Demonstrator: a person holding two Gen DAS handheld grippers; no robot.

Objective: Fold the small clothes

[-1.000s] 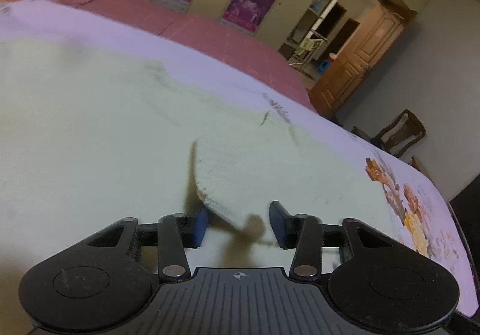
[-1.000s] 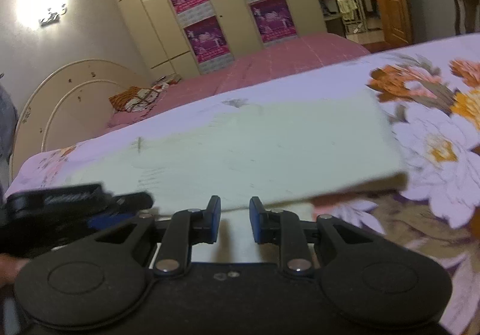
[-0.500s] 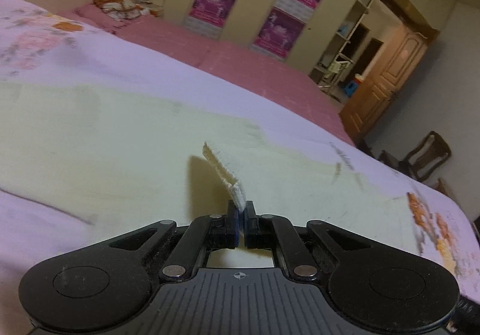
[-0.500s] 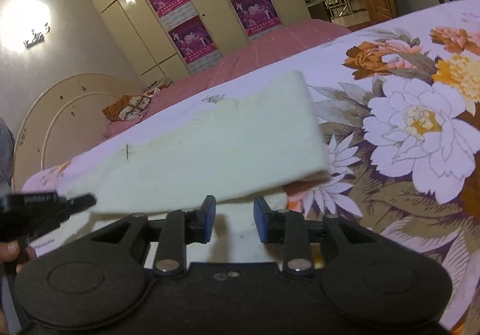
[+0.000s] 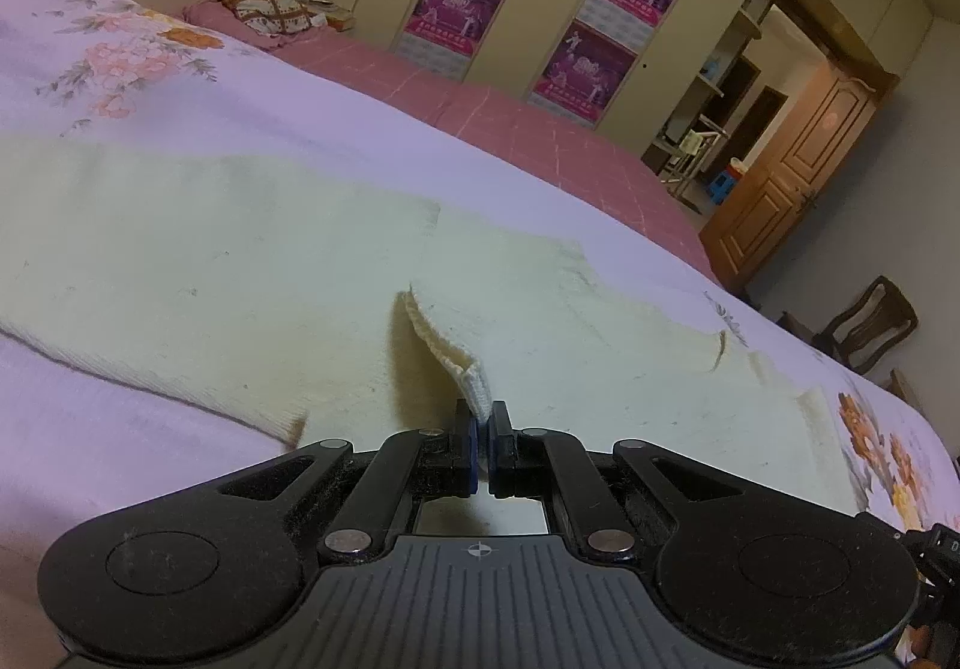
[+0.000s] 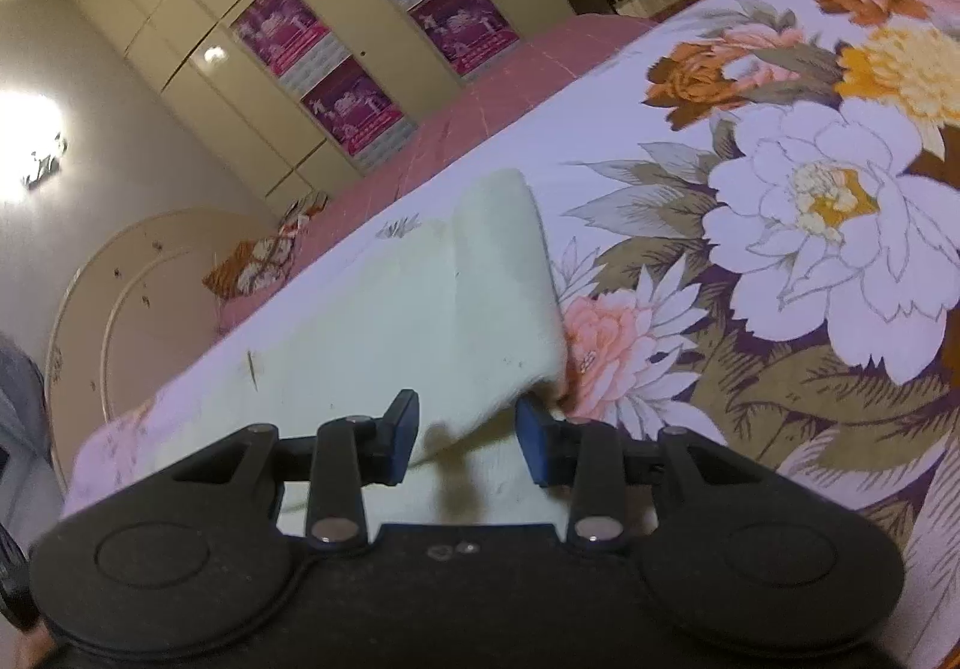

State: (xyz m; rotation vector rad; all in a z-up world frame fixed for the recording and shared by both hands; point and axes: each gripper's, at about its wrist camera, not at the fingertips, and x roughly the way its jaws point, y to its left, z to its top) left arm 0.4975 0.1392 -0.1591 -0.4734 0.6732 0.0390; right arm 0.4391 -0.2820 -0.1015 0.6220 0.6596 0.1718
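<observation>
The bed [image 5: 180,87] with the flowered sheet carries one cream garment [image 5: 210,261], spread flat over most of its near side. On the back wall I count four purple posters [image 5: 462,15], and in the left view there is one door [image 5: 798,177] and one chair [image 5: 870,327].

In my judgement the step in hand is to lift two parts of the garment and fold it over. The left gripper [image 5: 483,429] is closed on a ribbed edge of the garment, which stands up from the jaws. The right gripper [image 6: 467,429] has its jaws apart, with a lifted corner of the garment between them, not yet pinched.

To do this well, the right gripper should close on the corner before any pull. After that both grippers should rise together and keep the cloth stretched, so the fold falls straight and without wrinkles.
</observation>
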